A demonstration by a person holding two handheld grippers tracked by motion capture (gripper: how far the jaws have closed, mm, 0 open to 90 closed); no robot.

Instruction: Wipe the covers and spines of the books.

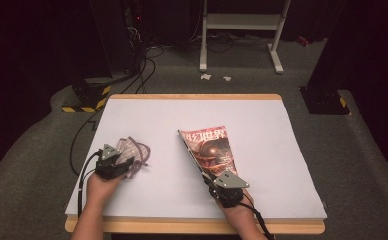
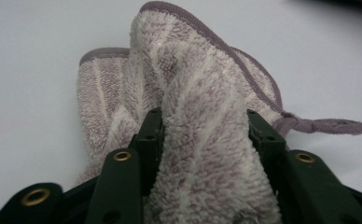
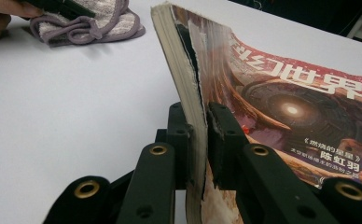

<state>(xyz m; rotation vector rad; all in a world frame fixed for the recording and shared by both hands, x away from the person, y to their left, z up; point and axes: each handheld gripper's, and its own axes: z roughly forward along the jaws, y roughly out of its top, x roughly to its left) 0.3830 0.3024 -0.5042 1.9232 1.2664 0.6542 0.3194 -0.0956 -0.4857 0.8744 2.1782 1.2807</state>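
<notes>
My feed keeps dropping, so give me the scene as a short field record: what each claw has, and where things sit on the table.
left claw: shut on the towel
towel: fluffy, pale purple striped, bunched, darker trim with a loop, left part of the table
right claw: shut on the magazine's near edge
magazine: red cover up, one side tilted up off the table, edge worn
table: white top, wooden rim

Towel (image 2: pixel 202 154): pale cream-and-mauve striped pile, mauve binding and loop. Magazine (image 3: pixel 281 107): dark red-brown cover, glowing metallic sphere, white title characters on red band, cream page edges. Table (image 1: pixel 262 120): white top, light wood rim.
</notes>
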